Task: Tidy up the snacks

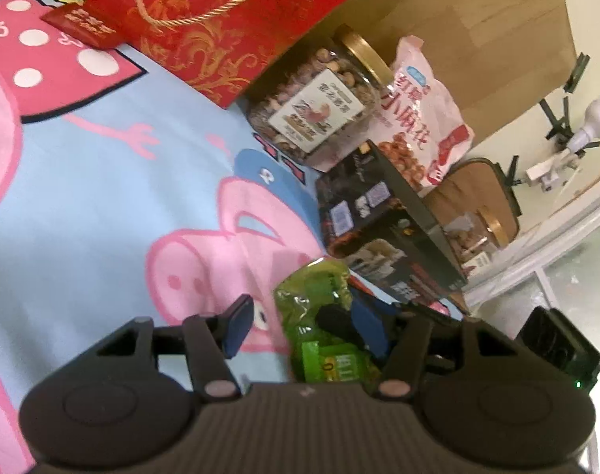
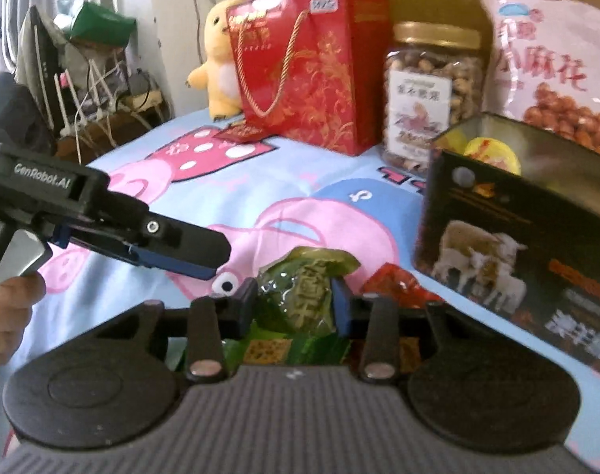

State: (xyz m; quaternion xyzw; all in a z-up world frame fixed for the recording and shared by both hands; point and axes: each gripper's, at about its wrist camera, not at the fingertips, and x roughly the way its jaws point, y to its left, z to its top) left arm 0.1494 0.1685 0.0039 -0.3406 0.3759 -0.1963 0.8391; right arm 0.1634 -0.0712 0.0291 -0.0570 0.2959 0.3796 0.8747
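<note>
A green snack packet (image 2: pixel 304 296) lies on the cartoon bedsheet. My right gripper (image 2: pixel 296 304) is shut on it, one blue pad on each side. In the left wrist view the same green packet (image 1: pixel 319 316) sits by the right finger of my left gripper (image 1: pixel 300 316), which is open and empty. The left gripper also shows in the right wrist view (image 2: pixel 205 256), just left of the packet. A dark open box (image 2: pixel 529 245) with a sheep picture stands at the right, a yellow snack (image 2: pixel 493 154) inside. A red packet (image 2: pixel 398 280) lies by the box.
A red gift bag (image 2: pixel 312 67), a nut jar (image 2: pixel 430 94) and a pink snack bag (image 2: pixel 548 59) stand along the back. A yellow plush toy (image 2: pixel 217 71) sits left of the bag. Cables and clutter (image 2: pixel 87 91) lie beyond the bed's left edge.
</note>
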